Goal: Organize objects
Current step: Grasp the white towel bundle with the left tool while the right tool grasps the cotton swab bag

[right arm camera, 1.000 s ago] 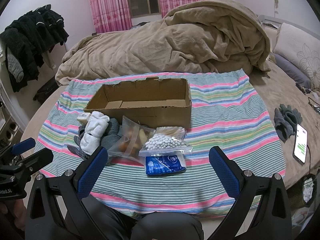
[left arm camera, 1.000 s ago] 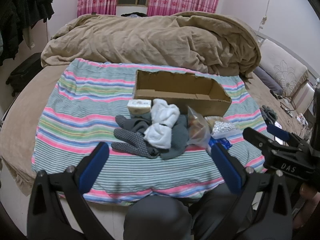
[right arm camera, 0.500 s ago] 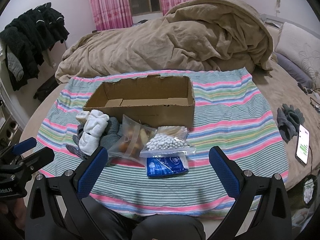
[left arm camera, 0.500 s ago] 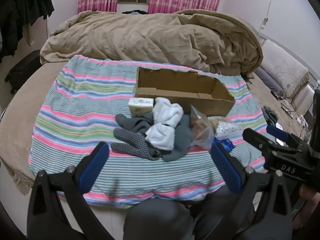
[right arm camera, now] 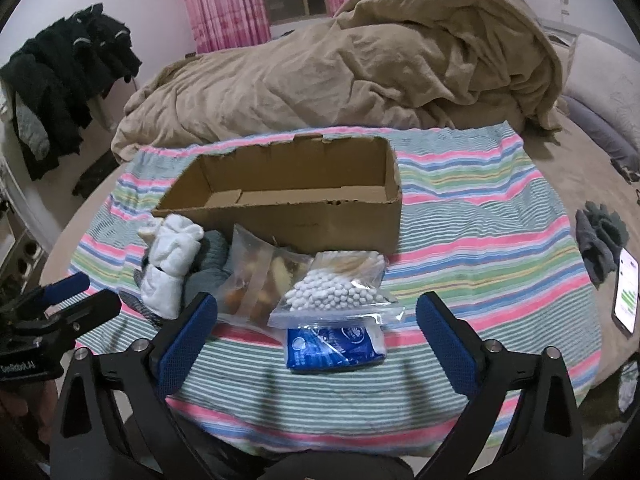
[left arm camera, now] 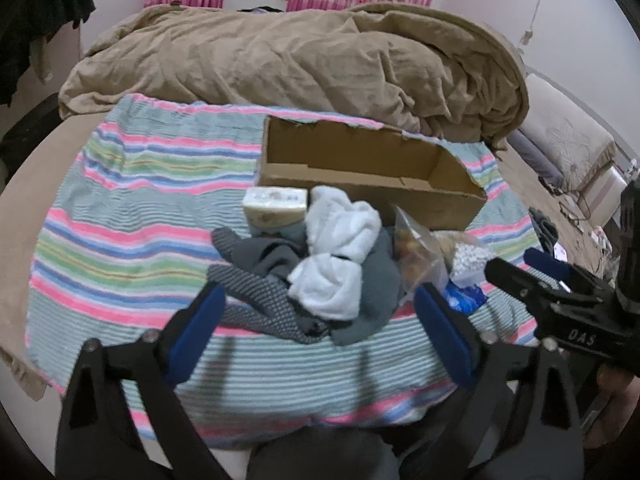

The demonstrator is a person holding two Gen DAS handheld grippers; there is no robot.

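An open, empty cardboard box [left arm camera: 368, 172] [right arm camera: 288, 196] lies on a striped blanket [left arm camera: 132, 216] [right arm camera: 480, 240]. In front of it lie a small cream packet [left arm camera: 276, 204], rolled white socks [left arm camera: 340, 256] [right arm camera: 172, 264], grey socks and a dotted grey glove [left arm camera: 256, 300], a clear bag of snacks [right arm camera: 260, 280], a bag of white pellets [right arm camera: 336, 292] and a blue packet [right arm camera: 332, 344]. My left gripper [left arm camera: 320, 332] is open and empty, hovering just before the sock pile. My right gripper [right arm camera: 316, 340] is open and empty over the blue packet.
A crumpled tan duvet [left arm camera: 300, 56] fills the bed behind the box. Dark gloves [right arm camera: 600, 236] and a lit phone [right arm camera: 628, 292] lie at the bed's right edge. Dark clothes [right arm camera: 60, 92] hang at left. Pink curtains [right arm camera: 224, 0] at the back.
Both grippers have moved forward and slightly down toward the items, which now look larger. Nothing on the blanket has moved. Both stay open.
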